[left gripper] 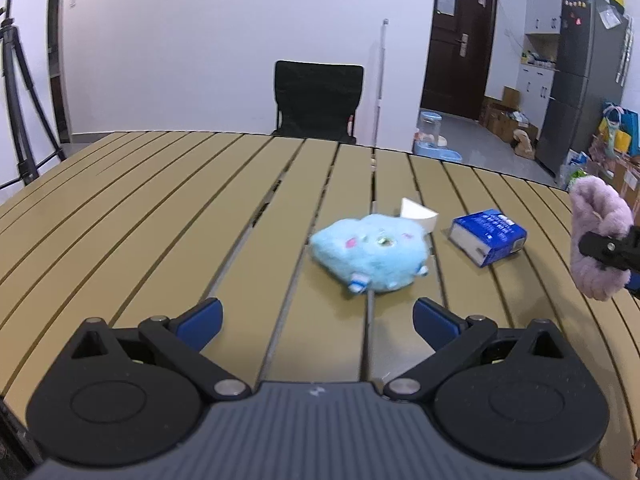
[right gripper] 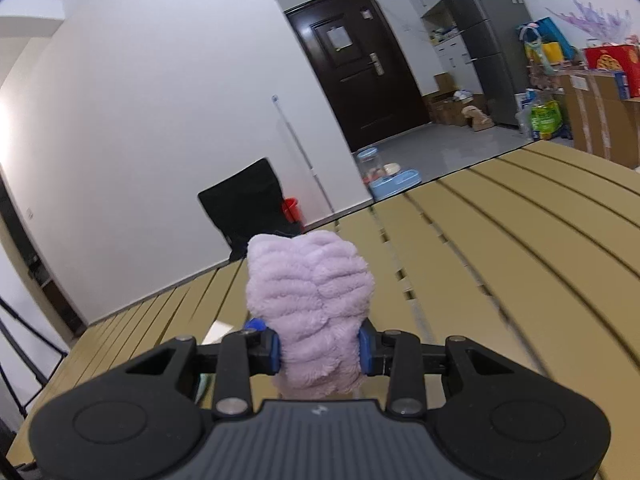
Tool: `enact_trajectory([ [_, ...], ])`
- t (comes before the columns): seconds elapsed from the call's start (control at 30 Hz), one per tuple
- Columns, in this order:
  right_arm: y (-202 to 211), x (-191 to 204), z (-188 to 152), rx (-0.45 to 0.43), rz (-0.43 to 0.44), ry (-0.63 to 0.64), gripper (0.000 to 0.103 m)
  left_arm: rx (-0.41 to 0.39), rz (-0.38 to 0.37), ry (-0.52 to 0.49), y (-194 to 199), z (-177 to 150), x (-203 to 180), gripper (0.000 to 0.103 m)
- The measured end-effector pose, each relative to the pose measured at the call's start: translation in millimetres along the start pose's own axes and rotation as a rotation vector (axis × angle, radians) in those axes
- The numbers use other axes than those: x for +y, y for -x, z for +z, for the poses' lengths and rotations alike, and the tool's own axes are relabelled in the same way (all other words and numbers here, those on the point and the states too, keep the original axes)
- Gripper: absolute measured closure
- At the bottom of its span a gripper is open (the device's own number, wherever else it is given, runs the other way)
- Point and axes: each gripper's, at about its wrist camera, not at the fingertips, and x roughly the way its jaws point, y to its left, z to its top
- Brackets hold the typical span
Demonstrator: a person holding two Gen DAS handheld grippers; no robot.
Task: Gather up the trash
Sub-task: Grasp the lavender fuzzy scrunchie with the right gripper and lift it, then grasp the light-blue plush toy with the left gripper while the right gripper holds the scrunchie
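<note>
A tan slatted table (left gripper: 160, 208) fills a white-walled room with a dark door (right gripper: 360, 64) behind. The right gripper (right gripper: 319, 350) is clamped on a fluffy lilac plush (right gripper: 310, 300), lifted off the table. The left gripper (left gripper: 318, 322) hangs spread wide, gripping nothing. Just beyond it lies a light-blue plush toy (left gripper: 370, 254); a white paper scrap (left gripper: 418, 212) touches the toy's far side, and a blue tissue pack (left gripper: 488, 236) lies near, to its right.
</note>
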Motion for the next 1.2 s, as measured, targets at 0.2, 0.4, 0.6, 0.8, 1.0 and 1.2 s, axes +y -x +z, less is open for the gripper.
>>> enact_trajectory([
  [0.2,4.7,-29.4,8.1,-0.021,-0.03,-0.051,0.069,0.015,0.024,-0.054,-18.7,25.0,-16.8,0.0],
  [0.4,-2.5,-42.3,14.6,-0.025,-0.041,-0.091,0.069,0.065,0.037,-0.11,-46.8,44.3,-37.0,0.0],
  [0.6,-6.6,-44.5,16.2,-0.024,-0.038,-0.095,0.069,0.122,0.058,-0.134,-71.9,54.7,-48.1,0.0],
  [0.8,-10.3,-44.2,15.0,-0.013,-0.033,-0.094,0.069,0.195,0.065,-0.075,-95.8,59.0,-46.9,0.0],
  [1.0,-12.0,-48.1,15.6,-0.005,-0.029,-0.092,0.069,0.237,0.056,-0.021,-106.6,57.9,-37.6,0.003],
  [1.2,-13.7,-47.6,16.9,0.006,-0.027,-0.088,0.069,0.229,0.039,-0.043,-104.2,54.6,-36.0,0.02],
])
